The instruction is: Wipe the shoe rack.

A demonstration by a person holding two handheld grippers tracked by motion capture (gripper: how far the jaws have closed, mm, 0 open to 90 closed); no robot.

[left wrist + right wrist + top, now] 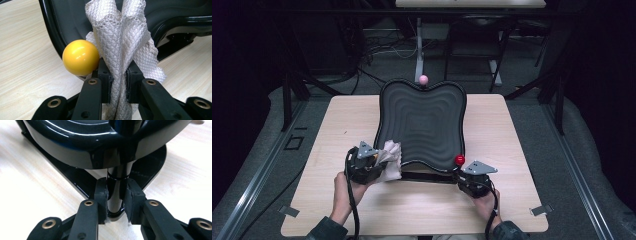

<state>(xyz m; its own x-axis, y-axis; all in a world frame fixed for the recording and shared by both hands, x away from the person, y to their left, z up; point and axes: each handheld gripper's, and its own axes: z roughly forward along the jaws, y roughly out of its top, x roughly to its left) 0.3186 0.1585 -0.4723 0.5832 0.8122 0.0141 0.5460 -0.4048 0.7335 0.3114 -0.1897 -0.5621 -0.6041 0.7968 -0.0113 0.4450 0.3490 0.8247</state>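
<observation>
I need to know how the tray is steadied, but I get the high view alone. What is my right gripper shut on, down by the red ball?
Observer: The right gripper is shut on a black post that stands under the tray's corner, on its black base plate.
Operator: And the left one, is the cloth really pinched?
Observer: Yes. The left gripper is shut on the white quilted cloth, which stands bunched up between its pads.
Operator: Anything near that cloth that I am missing?
Observer: A yellow ball sits right beside the cloth at the tray's rim, by the left jaw.
</observation>
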